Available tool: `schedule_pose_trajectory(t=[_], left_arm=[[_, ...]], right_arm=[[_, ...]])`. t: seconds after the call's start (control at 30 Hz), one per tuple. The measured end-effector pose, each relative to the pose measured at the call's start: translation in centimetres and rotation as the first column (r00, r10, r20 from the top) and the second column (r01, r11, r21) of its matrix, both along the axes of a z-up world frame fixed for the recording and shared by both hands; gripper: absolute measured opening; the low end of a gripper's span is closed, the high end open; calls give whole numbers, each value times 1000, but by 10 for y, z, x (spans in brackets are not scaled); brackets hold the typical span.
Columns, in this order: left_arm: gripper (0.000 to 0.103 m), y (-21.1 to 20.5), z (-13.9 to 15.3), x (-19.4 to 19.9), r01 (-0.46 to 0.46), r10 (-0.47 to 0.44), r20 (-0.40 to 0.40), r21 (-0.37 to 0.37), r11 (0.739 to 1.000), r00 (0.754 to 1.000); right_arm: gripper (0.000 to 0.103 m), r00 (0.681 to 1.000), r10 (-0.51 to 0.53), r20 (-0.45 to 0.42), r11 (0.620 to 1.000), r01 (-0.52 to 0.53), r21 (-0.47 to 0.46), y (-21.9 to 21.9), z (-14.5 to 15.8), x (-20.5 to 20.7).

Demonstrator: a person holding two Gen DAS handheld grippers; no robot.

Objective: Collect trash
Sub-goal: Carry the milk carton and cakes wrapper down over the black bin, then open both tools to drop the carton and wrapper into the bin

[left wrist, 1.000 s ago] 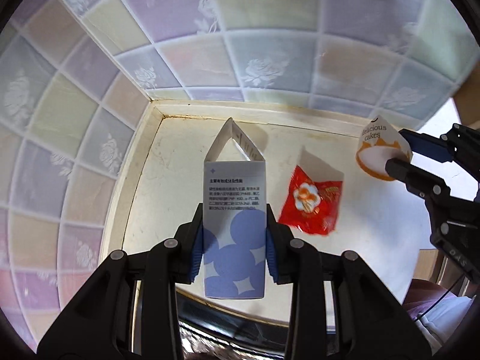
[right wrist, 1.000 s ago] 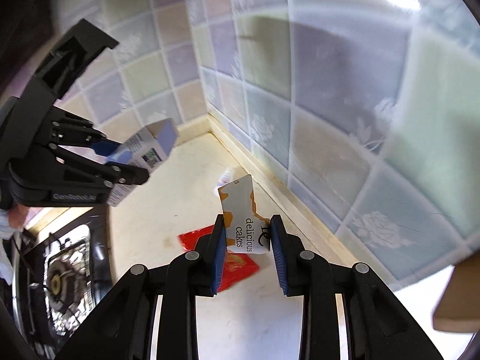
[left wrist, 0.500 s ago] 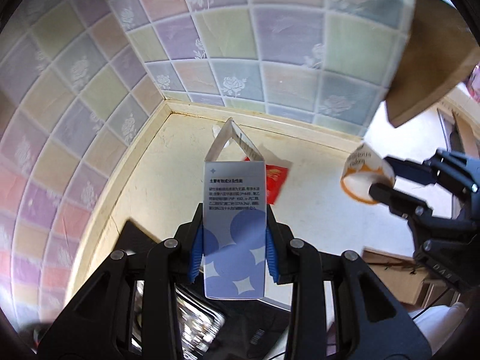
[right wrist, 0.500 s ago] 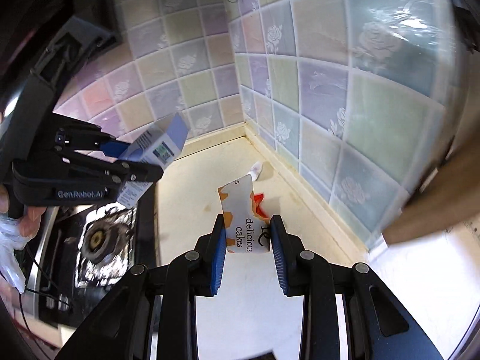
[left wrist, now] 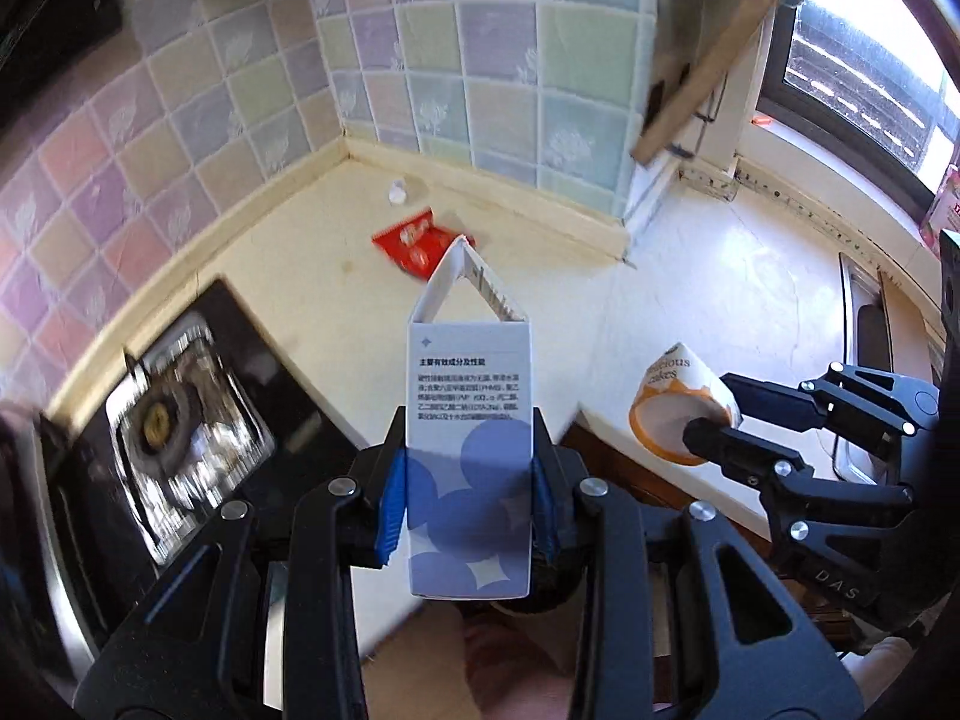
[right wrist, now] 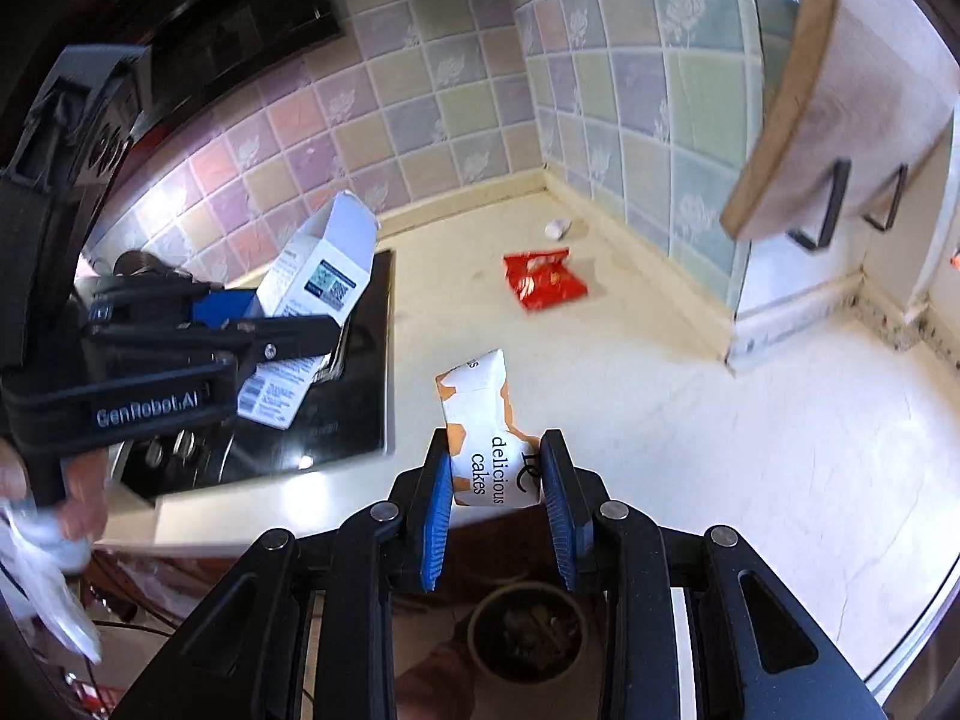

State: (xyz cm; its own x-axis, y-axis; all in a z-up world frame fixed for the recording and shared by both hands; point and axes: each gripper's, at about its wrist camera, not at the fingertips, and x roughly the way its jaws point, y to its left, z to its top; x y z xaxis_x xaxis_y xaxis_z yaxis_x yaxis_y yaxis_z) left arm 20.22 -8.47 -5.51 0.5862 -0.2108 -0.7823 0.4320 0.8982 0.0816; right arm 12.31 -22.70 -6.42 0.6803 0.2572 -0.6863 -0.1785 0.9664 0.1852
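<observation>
My left gripper (left wrist: pixel 468 498) is shut on a white and blue carton (left wrist: pixel 469 420) with its top flap open; carton also shows in the right wrist view (right wrist: pixel 312 282). My right gripper (right wrist: pixel 495 501) is shut on a white and orange cake wrapper (right wrist: pixel 489 450), also seen in the left wrist view (left wrist: pixel 678 402). Both are held off the counter near its front edge. A red snack packet (left wrist: pixel 417 243) (right wrist: pixel 543 279) and a small white bottle (left wrist: pixel 397 192) (right wrist: pixel 555 229) lie on the counter near the tiled corner.
A black gas stove (left wrist: pixel 168 420) (right wrist: pixel 336 408) sits left on the cream counter (left wrist: pixel 690 300). A round bin (right wrist: pixel 528 630) stands on the floor below my right gripper. A wooden board (left wrist: pixel 708 54) leans at the wall. A sink (left wrist: pixel 864 324) is at the right.
Both grippers have pulled back and up from the tiled corner, each with its item. The red packet now lies far ahead, and the stove and counter edge have come into view.
</observation>
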Motion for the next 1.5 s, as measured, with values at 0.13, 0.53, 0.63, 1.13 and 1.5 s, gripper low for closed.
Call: schedule_pose_trajectory(t=[0.13,0.53,0.63,1.13,1.5], left_arm=[[31,1,-42,-50,-53,53,-37,-20,998,998],[31,5,-171,-130,-109,106,-170,-9,994,980],[31,6,-202,-135,-105,103,-195,-2,994,975],[31,-5,-408,-102,-39,20,-338,-50,998,941],[64,-17,-502,-81,9,-6,-371,6,1000,929]], right_arm=[[28,999,23,-31,1000,-23,-13,1,-31,-42],[28,980,21,-196,1000,-24,-9,1,-172,-114],[28,972,18,-235,1000,-19,-3,2,-204,-115],[29,894,-87,-439,996,90,-13,1,-440,-95],[38,849,-148,-506,985,170,-3,-8,-553,-47]])
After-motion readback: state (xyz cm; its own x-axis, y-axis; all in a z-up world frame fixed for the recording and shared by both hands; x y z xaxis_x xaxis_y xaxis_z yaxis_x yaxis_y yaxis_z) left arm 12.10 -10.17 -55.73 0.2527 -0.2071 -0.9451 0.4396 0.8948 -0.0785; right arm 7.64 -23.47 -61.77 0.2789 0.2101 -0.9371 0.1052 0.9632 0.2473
